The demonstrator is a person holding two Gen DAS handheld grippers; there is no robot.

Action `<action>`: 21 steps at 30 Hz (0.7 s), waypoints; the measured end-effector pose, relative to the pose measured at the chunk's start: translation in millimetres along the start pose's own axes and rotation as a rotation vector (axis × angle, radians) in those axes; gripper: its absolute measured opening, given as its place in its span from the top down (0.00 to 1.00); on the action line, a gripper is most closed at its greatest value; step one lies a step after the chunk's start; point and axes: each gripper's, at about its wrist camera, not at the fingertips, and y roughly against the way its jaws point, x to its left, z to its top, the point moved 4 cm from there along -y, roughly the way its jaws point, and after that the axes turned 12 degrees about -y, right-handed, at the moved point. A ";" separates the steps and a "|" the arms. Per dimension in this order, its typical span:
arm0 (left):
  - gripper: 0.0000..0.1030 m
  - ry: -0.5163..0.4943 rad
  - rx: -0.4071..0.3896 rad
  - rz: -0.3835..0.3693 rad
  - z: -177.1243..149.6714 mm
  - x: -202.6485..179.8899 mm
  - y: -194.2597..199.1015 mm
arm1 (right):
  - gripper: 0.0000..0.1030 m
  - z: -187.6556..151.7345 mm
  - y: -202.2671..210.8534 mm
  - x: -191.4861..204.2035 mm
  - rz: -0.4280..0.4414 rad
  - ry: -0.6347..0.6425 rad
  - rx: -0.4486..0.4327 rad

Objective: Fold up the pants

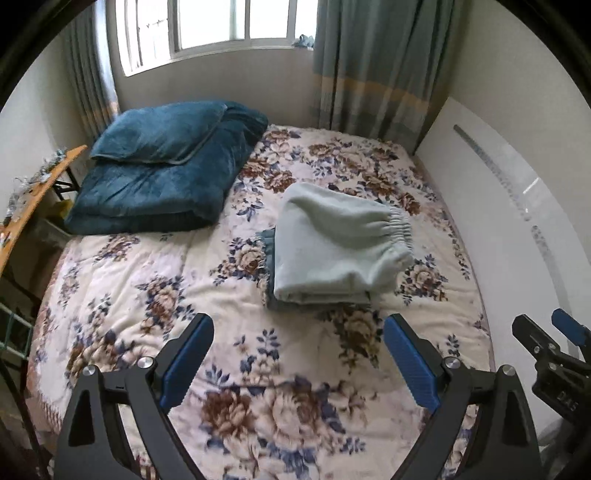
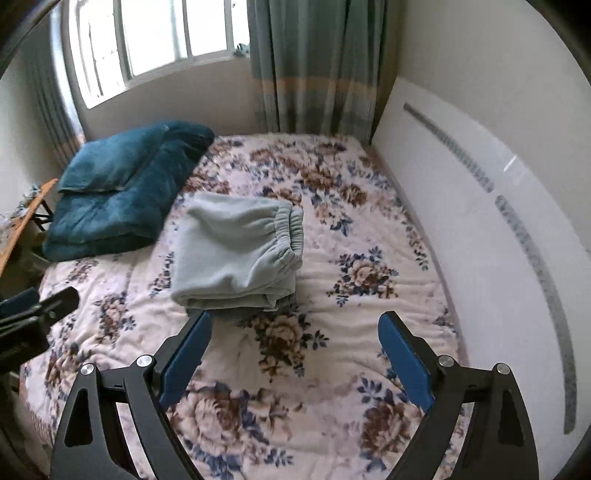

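So we had the pants (image 1: 332,243) sitting folded into a chunky pale green bundle about mid-bed, elastic waistband facing the white panel (image 1: 509,206) that ran along one long side of the bed (image 1: 122,266). From what we could see there was one pair on top, with a darker grey-blue layer peeking out under its edge, though we couldn't tell what that layer was. Our left claw (image 1: 299,358) hung above the near part of the floral cover with its two blue pads spread wide and nothing between them. Same story for the right claw (image 2: 295,354), jaws wide apart and empty, its left fingertip showing just in front of the bundle's near edge in its own view. Loads of open cover all around: a wide bare stretch between the bundle and the bed's near edge, and another strip between it and the white panel. One folded teal blanket (image 1: 162,166) with one matching pillow on it took the far corner under the window (image 1: 207,26), close to the pants but not touching. One wooden table (image 1: 33,199) edge poked in beside the bed, and we counted two curtains (image 1: 376,66).
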 end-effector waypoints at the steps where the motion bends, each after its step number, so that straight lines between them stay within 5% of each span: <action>1: 0.09 0.000 -0.005 -0.002 -4.3 -3.8 13.4 | 0.09 -5.2 17.7 -1.6 0.003 0.002 -0.008; 9: 0.09 -0.078 -0.113 0.044 -31.1 -36.3 128.5 | 0.09 -48.4 136.8 -11.8 0.037 0.002 -0.036; 21: 0.07 -0.073 -0.216 0.050 -46.9 -52.1 218.8 | 0.08 -54.0 264.6 -24.1 0.056 0.011 -0.158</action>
